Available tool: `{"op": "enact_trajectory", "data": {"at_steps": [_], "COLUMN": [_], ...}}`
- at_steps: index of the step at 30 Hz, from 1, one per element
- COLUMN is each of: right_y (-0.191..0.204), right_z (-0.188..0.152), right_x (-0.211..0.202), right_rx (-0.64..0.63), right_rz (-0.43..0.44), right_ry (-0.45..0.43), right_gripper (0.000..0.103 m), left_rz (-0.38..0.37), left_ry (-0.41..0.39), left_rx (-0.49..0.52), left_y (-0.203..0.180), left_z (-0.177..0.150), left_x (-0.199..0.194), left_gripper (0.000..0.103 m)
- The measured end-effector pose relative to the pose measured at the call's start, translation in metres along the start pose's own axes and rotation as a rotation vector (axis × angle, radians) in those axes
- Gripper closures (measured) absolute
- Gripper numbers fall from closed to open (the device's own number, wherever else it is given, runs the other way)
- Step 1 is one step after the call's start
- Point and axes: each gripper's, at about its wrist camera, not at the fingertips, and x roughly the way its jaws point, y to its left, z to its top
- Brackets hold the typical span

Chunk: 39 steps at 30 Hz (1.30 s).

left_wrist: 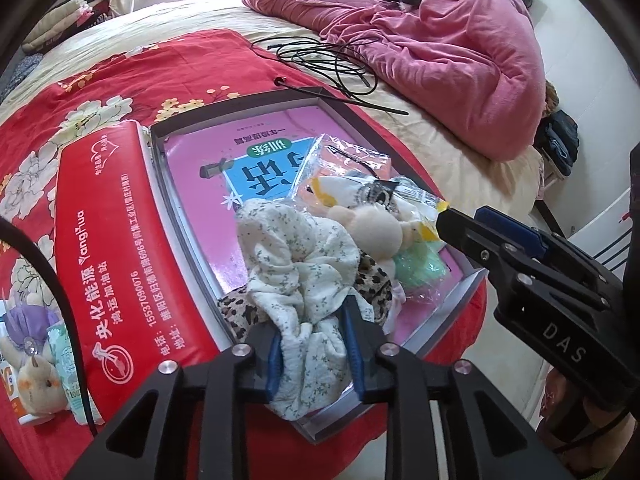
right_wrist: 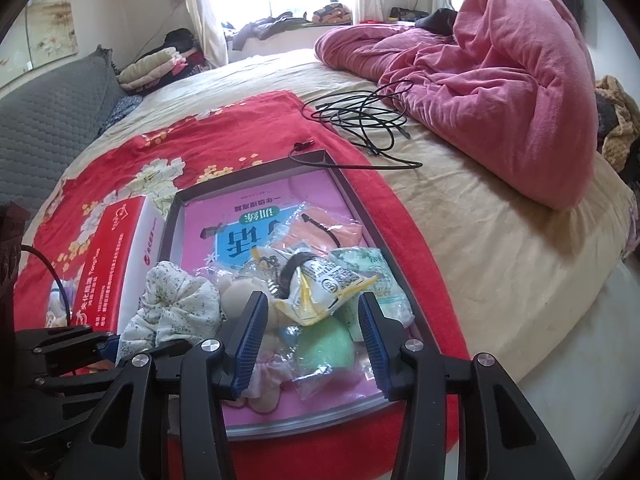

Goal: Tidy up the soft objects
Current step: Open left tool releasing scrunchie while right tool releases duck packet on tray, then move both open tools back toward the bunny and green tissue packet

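Down near the tray's front edge, the left tool [left_wrist: 312, 344] pinches a cream floral fabric scrunchie [left_wrist: 296, 276], which lies over a leopard-print cloth [left_wrist: 240, 312] inside the shallow grey-rimmed tray [right_wrist: 360, 204] on the red flowered bedspread [right_wrist: 224, 128]; the right tool [right_wrist: 312, 340] hovers spread wide over a crinkly white-and-yellow snack packet [right_wrist: 324, 288]

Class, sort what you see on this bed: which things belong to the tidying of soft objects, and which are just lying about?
Belongs to the job:
left gripper, shut on the floral scrunchie
right gripper, open
tray
plush toy
green sponge

Lying about:
black cable
pink quilt
red box
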Motion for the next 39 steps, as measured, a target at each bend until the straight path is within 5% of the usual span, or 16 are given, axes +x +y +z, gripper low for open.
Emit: {"op": "enact_trajectory", "data": {"at_steps": [7,39], "right_y": [-0.007,-0.009], "right_z": [-0.002,0.009], "right_x": [-0.007,-0.052], "right_rx": [0.027,0.070], "right_rz": [0.015,-0.035], "right_ry": [-0.001,-0.095], "right_gripper": [0.049,0.031], "left_rz": [0.001,0.019], "left_ry": [-0.020,-0.159], "left_rx": [0.036,0.000], "left_y": [-0.008,0.004], "left_z": [0.000,-0.003], "left_x": [-0.006,-0.085], "left_gripper": [0.045,0.027]}}
